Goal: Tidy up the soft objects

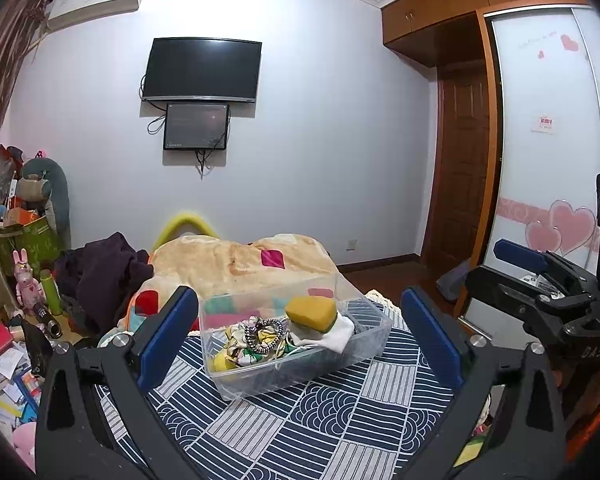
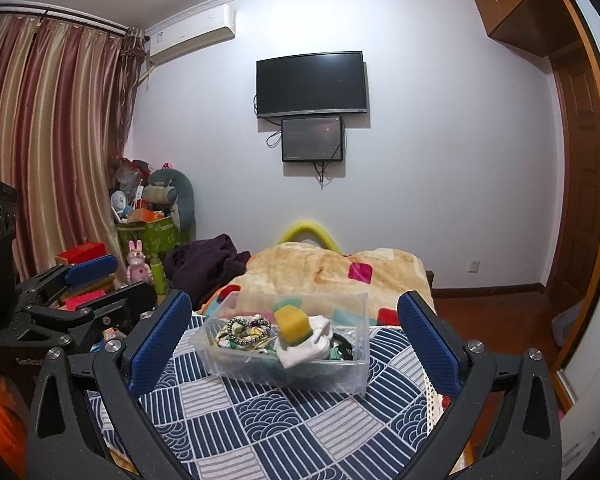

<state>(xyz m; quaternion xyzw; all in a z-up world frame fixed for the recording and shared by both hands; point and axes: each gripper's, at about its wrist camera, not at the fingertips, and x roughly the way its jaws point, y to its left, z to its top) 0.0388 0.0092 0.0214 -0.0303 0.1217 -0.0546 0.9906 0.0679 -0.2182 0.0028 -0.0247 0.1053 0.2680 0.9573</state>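
The right gripper (image 1: 556, 276) has the letters "DAS" on its black body. The small red sign (image 1: 545, 123) on the wardrobe door (image 1: 540, 152) is too blurry to read.

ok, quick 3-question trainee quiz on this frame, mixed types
1. True or false: the yellow sponge lies inside the clear plastic bin.
2. Multiple choice: the left gripper is A) open, B) shut on a cloth, C) out of view.
3. Fill in: the bin stands on a navy and white patterned ____.

Key: 1 true. 2 A. 3 cloth; the right gripper is open too.
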